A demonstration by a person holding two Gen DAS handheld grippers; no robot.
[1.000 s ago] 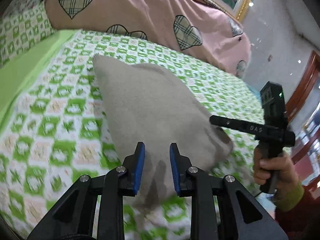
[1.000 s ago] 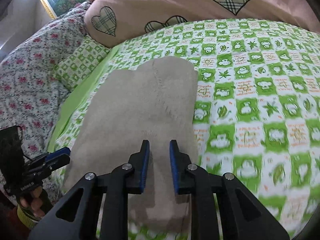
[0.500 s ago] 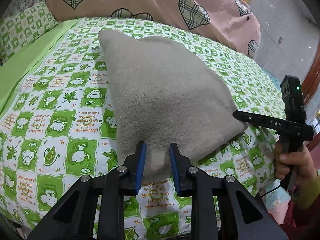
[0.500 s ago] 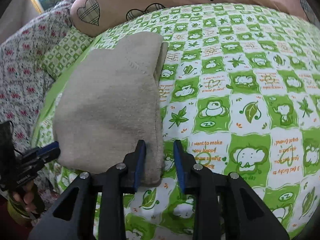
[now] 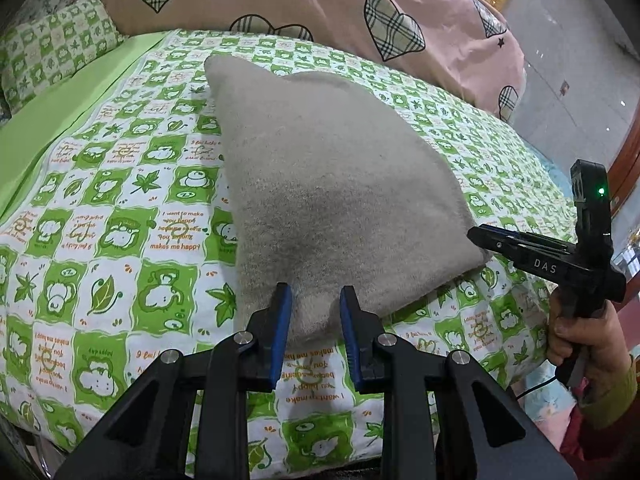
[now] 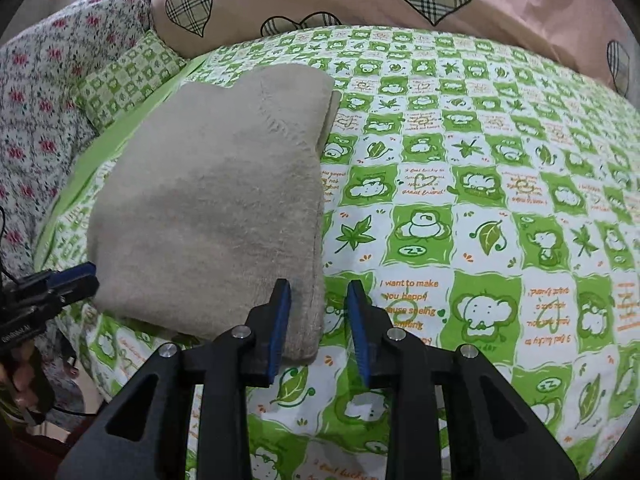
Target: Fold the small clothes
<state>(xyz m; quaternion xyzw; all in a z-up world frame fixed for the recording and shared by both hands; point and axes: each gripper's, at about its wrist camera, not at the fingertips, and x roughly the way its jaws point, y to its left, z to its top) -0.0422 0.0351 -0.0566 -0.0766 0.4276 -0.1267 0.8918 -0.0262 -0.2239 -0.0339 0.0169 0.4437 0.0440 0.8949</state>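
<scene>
Resting on the green-checked bedsheet (image 5: 120, 208), near its front edge, the beige garment (image 5: 328, 184) lies already doubled over in the left wrist view, its near corner sitting between the blue pads of the left gripper (image 5: 312, 332); the jaws stand apart and do not pinch the cloth, so this gripper is released; the right gripper (image 5: 492, 240) appears at the garment's right corner, side-on, held by the person's hand (image 5: 580, 336), and its state cannot be told from here; a pink quilt with plaid hearts (image 5: 320, 4) lies along the far edge of the bed. In the right wrist view, the garment (image 6: 216, 208) occupies the left part of the sheet (image 6: 480, 200), its right-hand border showing stacked layers and a stitched seam; the right gripper (image 6: 318, 328) straddles the near right corner with one pad over the cloth and the other over bare sheet, jaws spread, so it too is released; the left gripper (image 6: 76, 280) sits just beside the near left corner. The step in hand is judged to be letting go after a fold, or re-gripping for the next; to do it well, draw both grippers straight back without dragging the layers; if a further fold is intended, close each pad pair on all layers at a corner, lift evenly, and lay the edges flush.
</scene>
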